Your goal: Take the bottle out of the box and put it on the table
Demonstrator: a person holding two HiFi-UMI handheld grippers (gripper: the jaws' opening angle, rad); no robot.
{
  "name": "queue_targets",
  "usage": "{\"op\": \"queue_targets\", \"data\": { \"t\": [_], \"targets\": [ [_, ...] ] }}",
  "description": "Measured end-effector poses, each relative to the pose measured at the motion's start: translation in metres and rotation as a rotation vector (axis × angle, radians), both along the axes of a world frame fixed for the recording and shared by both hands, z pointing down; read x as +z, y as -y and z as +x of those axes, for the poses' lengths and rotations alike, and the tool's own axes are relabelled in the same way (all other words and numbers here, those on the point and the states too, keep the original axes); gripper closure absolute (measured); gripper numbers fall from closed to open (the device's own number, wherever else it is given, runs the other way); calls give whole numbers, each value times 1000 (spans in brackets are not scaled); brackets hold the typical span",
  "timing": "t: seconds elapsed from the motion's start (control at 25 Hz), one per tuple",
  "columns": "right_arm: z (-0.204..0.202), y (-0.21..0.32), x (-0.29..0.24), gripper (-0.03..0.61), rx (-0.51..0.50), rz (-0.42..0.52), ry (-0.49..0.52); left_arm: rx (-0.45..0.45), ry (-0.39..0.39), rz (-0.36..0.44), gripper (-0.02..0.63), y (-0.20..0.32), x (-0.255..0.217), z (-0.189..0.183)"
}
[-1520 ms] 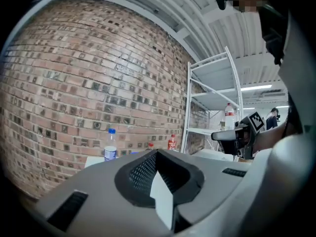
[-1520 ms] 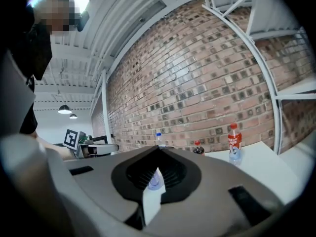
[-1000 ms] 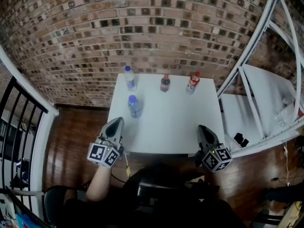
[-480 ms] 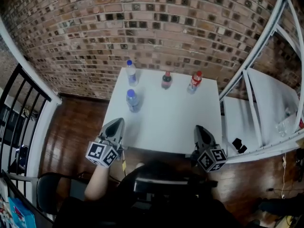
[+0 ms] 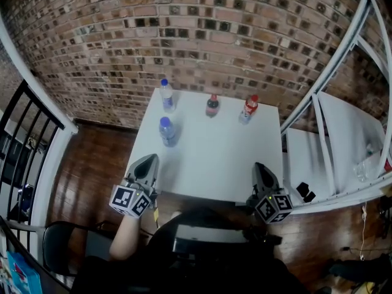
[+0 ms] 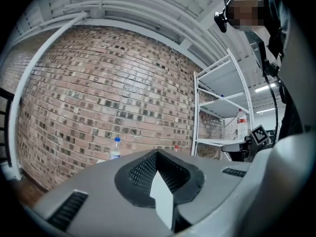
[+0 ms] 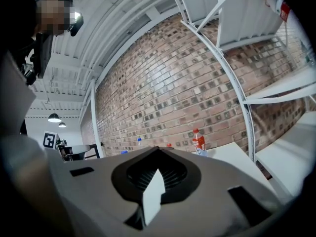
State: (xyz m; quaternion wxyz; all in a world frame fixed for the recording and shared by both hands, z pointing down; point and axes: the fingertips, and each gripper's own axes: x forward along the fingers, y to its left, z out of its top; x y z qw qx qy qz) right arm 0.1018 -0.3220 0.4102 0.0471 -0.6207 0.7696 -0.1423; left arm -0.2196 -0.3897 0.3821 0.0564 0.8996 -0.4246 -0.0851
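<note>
A person stands at the near edge of a white surface (image 5: 214, 158) that is pushed up against a brick wall (image 5: 184, 35). Taking the middle of the surface as the dial's centre and the wall as 12 o'clock, four bottles stand upright on it. A clear water bottle (image 5: 166, 96) with a blue cap is at 11 o'clock by the far corner. A second water bottle (image 5: 167, 131) stands nearer, at about 10 o'clock. A dark bottle (image 5: 212, 106) with a red cap is at 12 o'clock, and a red-labelled bottle (image 5: 247, 109) at 1 o'clock. All four stand apart from one another.

The left hand-held gripper (image 5: 149, 160) sits at 7 o'clock over the near left edge, its jaws pressed together with nothing between them. The right hand-held gripper (image 5: 262, 168) is at 5 o'clock by the near right corner, jaws likewise closed narrow and holding nothing. Both point toward the wall, well short of any bottle.

A white shelf rack (image 5: 331, 133) stands at 3 o'clock and a black railing (image 5: 24, 133) at 9 o'clock. The floor (image 5: 98, 164) is dark wood.
</note>
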Motion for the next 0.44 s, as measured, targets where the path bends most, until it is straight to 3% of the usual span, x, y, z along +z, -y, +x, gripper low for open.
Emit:
{"op": "queue_targets", "data": {
  "t": [0.44],
  "targets": [
    [27, -18, 8, 577, 91, -3, -2, 7, 4, -5, 611, -6, 6, 13]
  ]
}}
